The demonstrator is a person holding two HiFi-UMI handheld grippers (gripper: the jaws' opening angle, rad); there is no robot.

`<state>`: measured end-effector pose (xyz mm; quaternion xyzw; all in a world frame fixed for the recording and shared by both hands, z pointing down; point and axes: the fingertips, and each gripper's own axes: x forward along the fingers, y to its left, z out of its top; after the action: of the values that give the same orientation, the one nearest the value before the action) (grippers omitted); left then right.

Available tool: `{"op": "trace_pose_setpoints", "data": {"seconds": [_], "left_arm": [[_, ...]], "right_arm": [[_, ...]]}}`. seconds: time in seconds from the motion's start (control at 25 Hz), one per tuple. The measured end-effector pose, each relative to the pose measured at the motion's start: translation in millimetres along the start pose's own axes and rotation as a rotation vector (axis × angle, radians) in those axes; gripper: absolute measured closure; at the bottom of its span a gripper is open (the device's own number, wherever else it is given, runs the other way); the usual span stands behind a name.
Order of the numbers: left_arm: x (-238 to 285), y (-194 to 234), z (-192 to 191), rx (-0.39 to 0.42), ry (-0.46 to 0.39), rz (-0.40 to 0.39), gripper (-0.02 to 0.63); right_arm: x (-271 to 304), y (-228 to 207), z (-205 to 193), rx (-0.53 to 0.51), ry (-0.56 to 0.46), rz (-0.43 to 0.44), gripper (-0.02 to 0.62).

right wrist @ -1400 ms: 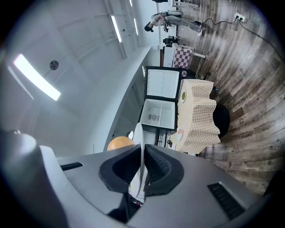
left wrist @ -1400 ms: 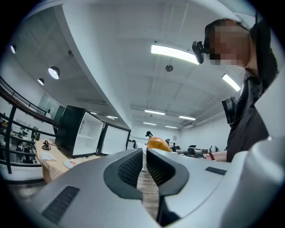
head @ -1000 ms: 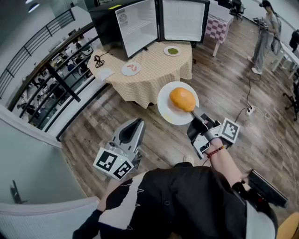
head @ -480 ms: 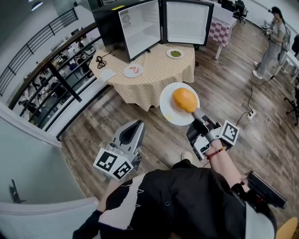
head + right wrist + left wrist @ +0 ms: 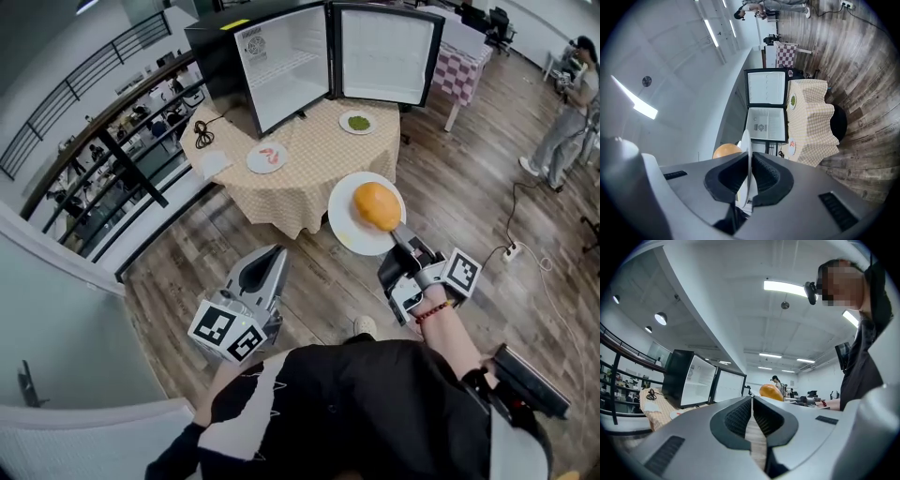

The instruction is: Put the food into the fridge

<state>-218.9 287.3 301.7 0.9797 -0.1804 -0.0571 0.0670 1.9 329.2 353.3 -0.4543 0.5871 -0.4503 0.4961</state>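
Observation:
An orange round food [image 5: 375, 205] lies on a white plate [image 5: 349, 223]. My right gripper [image 5: 398, 234] is shut on the plate's near rim and holds it level above the wood floor, just short of the table [image 5: 309, 187]. In the right gripper view the plate [image 5: 746, 140] stands edge-on between the pads, with the orange food [image 5: 725, 151] beside it. My left gripper [image 5: 275, 251] is shut and holds nothing, low at the left. The open fridge [image 5: 281, 56] stands on the table's far side, and its white shelves are bare.
On the checkered table lie a plate with red food [image 5: 266, 157], a plate with green food [image 5: 357, 122], a white sheet and a black cable [image 5: 200, 131]. A second small table [image 5: 464, 70] and a person [image 5: 567, 122] are at the right. A railing [image 5: 103, 159] runs along the left.
Both grippers and the plate with the orange food have come closer to the table and fridge. The grip on the plate is unchanged.

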Motion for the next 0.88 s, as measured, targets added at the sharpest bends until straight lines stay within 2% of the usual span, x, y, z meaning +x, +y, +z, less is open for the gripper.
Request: {"op": "trace_pose_setpoints", "data": {"seconds": [0.24,0.48,0.88], "left_arm": [[43,21,-5,-0.015,0.012,0.050,0.591],[107,35,-1,-0.012,0.037,0.071,0.591],[129,39,-27,0.004,0.035,0.080,0.591]], "right_arm": [[32,-8,48,-0.004,0.020,0.014,0.568],[62,-12,117,0.000,0.008,0.013,0.568],[67,-40,140,-0.017,0.028,0.020,0.568]]}}
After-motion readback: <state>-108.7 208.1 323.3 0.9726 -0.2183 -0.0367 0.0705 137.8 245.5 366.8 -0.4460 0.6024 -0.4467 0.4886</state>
